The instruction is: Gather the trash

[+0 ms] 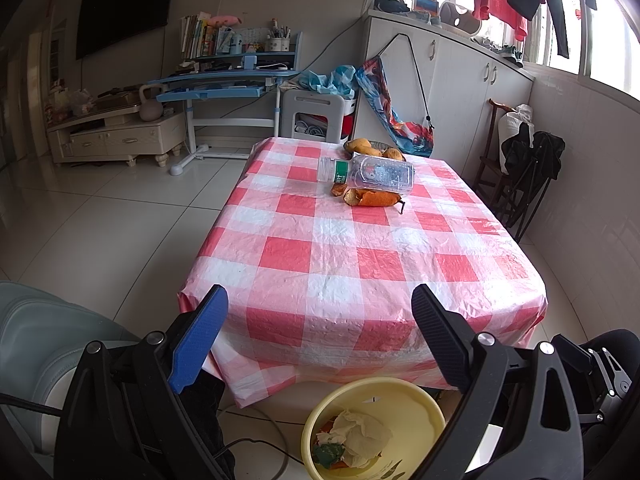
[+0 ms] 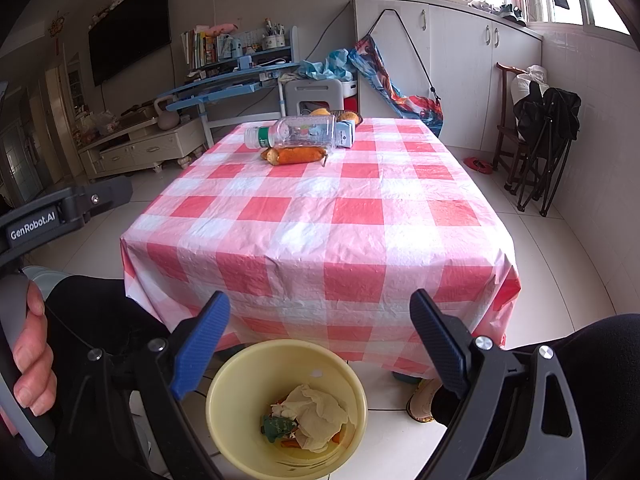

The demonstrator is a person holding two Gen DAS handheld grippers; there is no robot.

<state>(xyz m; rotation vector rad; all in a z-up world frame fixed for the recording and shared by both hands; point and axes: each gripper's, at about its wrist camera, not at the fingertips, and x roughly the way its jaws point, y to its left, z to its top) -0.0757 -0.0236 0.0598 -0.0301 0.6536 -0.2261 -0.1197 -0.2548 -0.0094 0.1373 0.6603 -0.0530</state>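
Some trash is already in the yellow bin (image 2: 286,404) on the floor just before the counter (image 1: 360,264): crumpled paper (image 2: 316,408), a green scrap and bits of peel. Left on the checked cloth at the far end are the empty plastic bottle (image 1: 366,174) lying on its side and the orange peel (image 1: 370,198) touching it in front. Both the left tongs (image 1: 320,336) and right tongs (image 2: 320,340) are spread apart and hold nothing, well short of that trash. A small carton behind the bottle shows only in the right view; the fruit dish beyond is mostly hidden.
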